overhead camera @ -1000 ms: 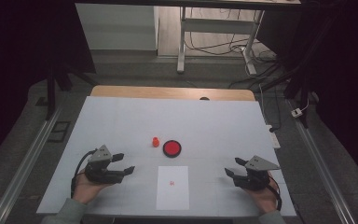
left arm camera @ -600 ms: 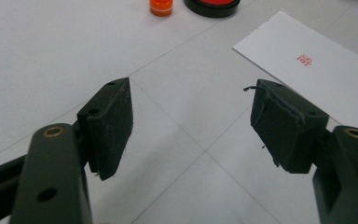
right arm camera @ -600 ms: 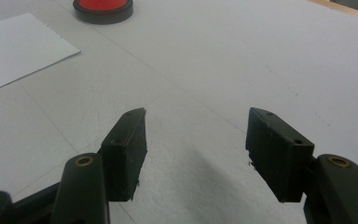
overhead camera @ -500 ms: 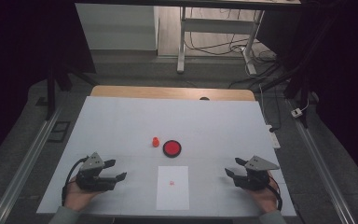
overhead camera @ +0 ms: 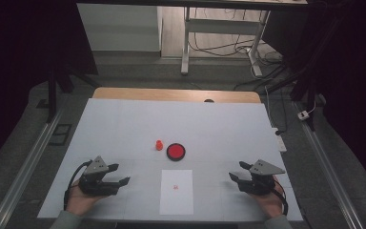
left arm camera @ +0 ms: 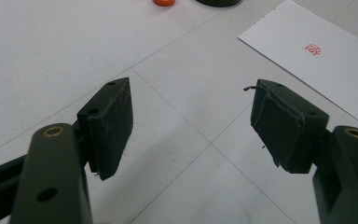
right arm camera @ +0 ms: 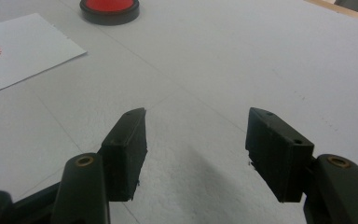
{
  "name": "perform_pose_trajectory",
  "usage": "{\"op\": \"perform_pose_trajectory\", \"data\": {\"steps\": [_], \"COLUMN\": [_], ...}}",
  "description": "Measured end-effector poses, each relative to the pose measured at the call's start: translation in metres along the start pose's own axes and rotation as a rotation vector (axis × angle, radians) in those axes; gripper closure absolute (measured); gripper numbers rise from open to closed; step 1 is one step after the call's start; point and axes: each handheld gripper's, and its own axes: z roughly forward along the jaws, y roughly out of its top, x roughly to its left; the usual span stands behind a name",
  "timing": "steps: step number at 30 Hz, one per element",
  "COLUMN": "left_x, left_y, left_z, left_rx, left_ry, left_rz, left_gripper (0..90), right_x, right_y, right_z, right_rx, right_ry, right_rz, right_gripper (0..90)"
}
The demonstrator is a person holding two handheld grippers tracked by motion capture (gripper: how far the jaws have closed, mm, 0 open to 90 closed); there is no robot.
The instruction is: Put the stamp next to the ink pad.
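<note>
Fingers of left gripper & right gripper gaping apart, empty; paper sheet lying between; red pad sitting beyond.

Cam layout: one fixed overhead, two tool-mounted.
High view looks forward and down over the whole white surface from the near edge. Each tool cam sits low, close to the surface, looking along its jaws. All three share the paper sheet and red disc.
</note>
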Motion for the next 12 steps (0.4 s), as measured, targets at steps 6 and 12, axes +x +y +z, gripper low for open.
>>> {"op": "perform_pose_trajectory", "data": {"steps": [6, 12], "left_x": [-0.0007, -0.0007], "left_y": [0.0003, 0.0002], "left_z": [0.0005, 0.0007], "left_rx": [0.001, 0.003], "left_ry": [-0.001, -0.002], "left_rz": [0.001, 0.001], "left_gripper": [29.6, 29.6], "right_x": [0.0005, 0.0012], "right_y": [0.0002, 0.0008], "right_z": [-0.0004, -0.0014], "right_rx": [-0.007, -0.010], "right_ry": [0.002, 0.001], "right_rz": [0.000, 0.002], "right_gripper": [37.6, 37.6]}}
